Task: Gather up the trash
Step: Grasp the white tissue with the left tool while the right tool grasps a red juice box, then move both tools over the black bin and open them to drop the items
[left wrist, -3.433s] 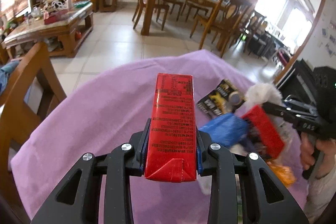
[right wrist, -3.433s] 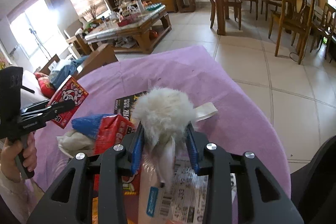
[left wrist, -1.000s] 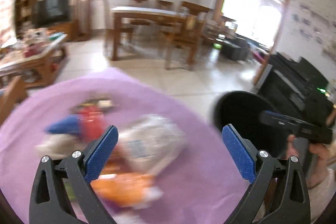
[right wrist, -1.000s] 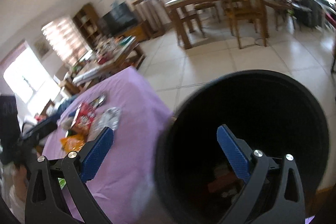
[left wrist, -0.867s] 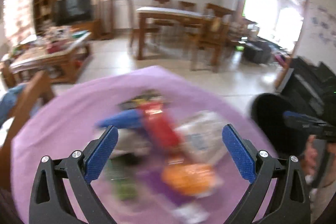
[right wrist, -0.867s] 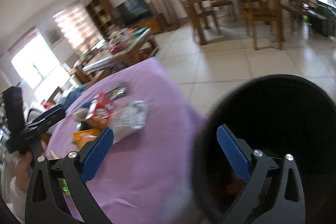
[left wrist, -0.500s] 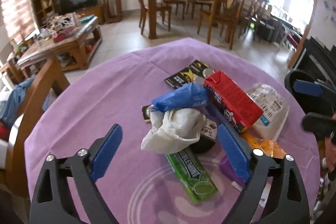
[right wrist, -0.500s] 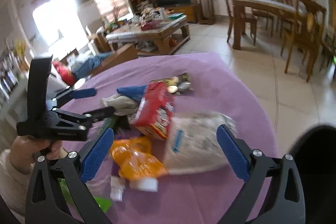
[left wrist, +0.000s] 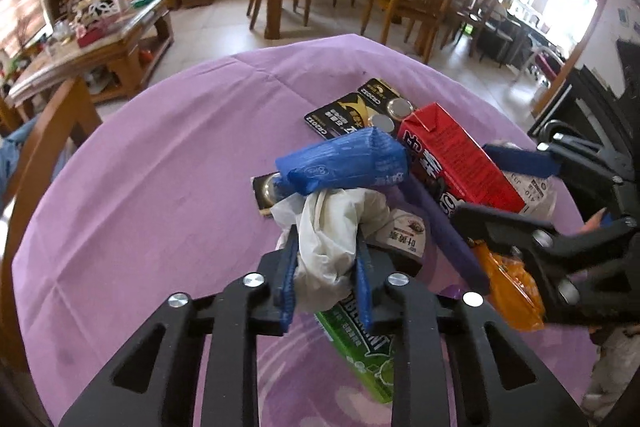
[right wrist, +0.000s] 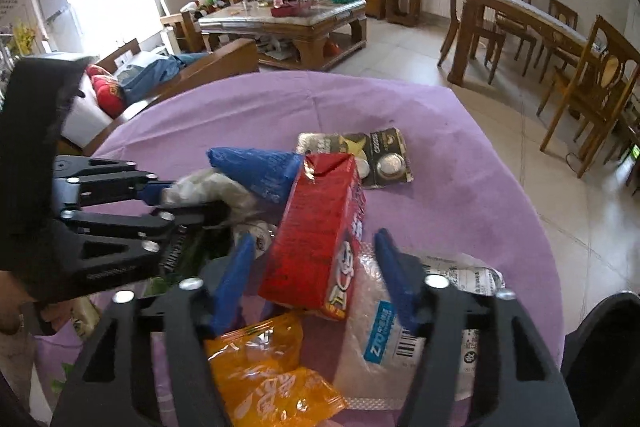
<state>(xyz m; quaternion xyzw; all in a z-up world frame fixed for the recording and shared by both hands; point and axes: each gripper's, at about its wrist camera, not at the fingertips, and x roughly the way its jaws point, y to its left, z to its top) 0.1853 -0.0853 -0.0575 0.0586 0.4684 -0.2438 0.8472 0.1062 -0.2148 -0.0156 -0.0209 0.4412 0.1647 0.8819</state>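
Pickup step: left gripper just closed, pinching white bag; right gripper closing round red carton (not gripped yet). Next: squeeze, lift both w/o snagging.

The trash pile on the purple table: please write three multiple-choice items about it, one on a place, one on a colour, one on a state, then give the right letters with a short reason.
1. Where does the battery card lie?
A. At the far side of the pile
B. Under the orange packet
C. Between the left gripper's fingers

2. What colour is the carton between the right gripper's fingers?
A. Green
B. Red
C. White

3. What is the left gripper doing?
A. Standing wide open
B. Clamped on the blue bag
C. Clamped on the white plastic bag

Answers:
1 A: the battery card lies beyond the blue bag on the purple tablecloth.
2 B: the carton is red; the right gripper straddles it.
3 C: the left gripper has just closed, and its pads pinch the white plastic bag.
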